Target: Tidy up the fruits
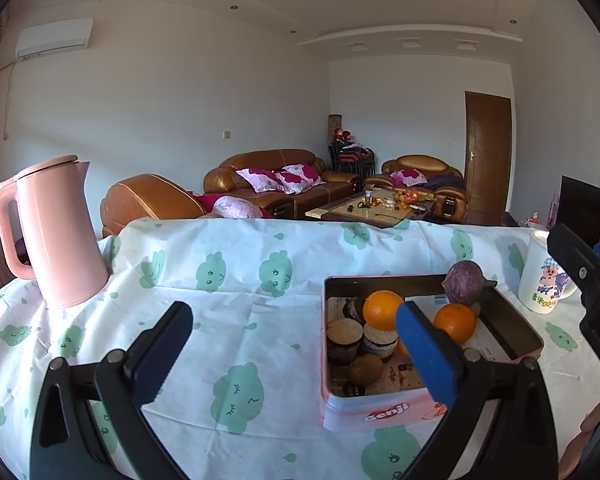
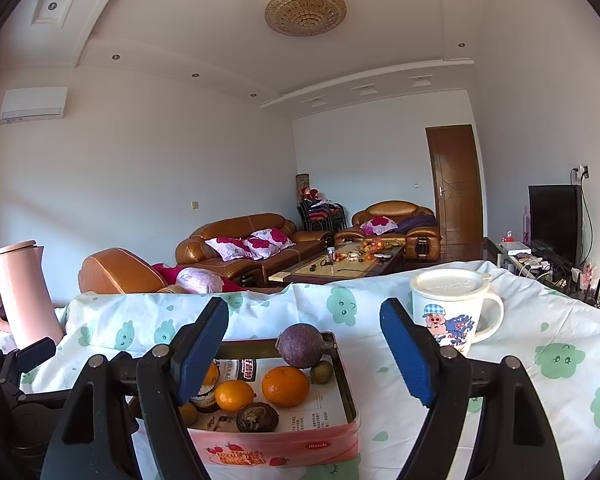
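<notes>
Right wrist view: right gripper (image 2: pixel 304 354) gapes wide and empty above the fruit tin (image 2: pixel 276 446); left gripper (image 1: pixel 294 354) likewise.

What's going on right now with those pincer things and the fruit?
Left gripper open, empty. Right gripper open, empty, near the purple fruit at the tin far edge. Mug beside, clear.

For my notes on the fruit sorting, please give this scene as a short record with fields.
surface: table under a cloud-print cloth
container: pink tin, open
in tin: two oranges, purple fruit at far rim
left of tin: pink kettle
right of tin: lidded mug
left gripper: open, empty
right gripper: open, empty
</notes>
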`<state>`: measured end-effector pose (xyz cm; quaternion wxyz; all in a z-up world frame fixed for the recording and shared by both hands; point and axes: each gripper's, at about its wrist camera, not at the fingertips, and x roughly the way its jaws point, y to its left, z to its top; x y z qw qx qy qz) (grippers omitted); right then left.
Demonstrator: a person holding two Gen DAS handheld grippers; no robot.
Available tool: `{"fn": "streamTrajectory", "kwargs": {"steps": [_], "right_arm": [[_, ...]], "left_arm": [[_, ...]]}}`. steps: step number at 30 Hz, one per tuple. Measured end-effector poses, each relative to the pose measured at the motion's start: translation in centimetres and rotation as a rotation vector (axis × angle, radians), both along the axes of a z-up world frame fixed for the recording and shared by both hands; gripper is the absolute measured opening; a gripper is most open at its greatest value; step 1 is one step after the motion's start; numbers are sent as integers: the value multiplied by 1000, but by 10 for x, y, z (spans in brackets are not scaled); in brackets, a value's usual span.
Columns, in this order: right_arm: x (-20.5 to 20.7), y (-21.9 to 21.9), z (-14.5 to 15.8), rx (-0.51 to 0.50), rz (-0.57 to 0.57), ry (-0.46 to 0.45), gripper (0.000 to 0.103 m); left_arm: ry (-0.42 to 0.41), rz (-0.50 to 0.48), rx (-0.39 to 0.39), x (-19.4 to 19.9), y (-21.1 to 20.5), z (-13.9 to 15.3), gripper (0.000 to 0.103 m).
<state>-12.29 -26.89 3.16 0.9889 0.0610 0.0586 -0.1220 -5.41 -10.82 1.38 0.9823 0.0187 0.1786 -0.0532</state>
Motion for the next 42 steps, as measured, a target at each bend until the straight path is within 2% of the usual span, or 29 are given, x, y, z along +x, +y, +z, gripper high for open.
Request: {"fn": "streamTrajectory", "kwargs": {"steps": [42], "right_arm": [[0,-2,-2,1,-2,15,80]], "left_arm": [[11,3,-5,2,4,-1,103]]}}
